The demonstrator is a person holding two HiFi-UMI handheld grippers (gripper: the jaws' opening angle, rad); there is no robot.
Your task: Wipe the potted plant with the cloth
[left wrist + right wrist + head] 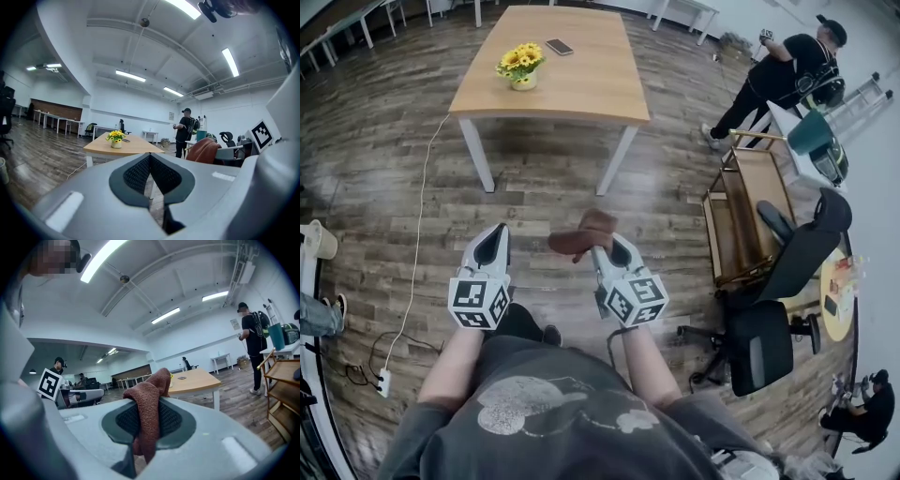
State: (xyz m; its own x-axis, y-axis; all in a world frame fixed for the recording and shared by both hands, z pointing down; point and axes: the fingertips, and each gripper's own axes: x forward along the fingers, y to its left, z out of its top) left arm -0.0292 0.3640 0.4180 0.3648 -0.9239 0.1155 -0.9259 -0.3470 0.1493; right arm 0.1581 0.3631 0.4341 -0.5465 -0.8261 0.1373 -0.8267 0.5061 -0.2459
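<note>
Holding the cloth (581, 234) pinched between its jaws, our right claw (606, 253) points about level toward the desk (581, 94). The rust-brown fabric bunches over the tips and a tail hangs below them. Our left claw (492, 246) rides just beside it, its jaws pressed together with nothing between them.

The plant (520, 64), yellow flowers in a small pale pot, stands upright by the desk's left edge, well apart from both claws. A phone (560, 47) lies flat beyond it, nearer the far edge. Only open floor (544, 187) lies between our claws and the desk's near edge. A white cable (417, 234) drops from the near left corner and trails across the floor to a power strip (384, 382).

Off the desk's right edge a person (787, 70) in black stands. Closer to us on that side we see a wooden cart (750, 216) and black chairs (764, 342).

The floor is dark wood planks. The room is large and white-walled, with strip lights (131, 76) overhead and more tables (56, 117) along the far side.
</note>
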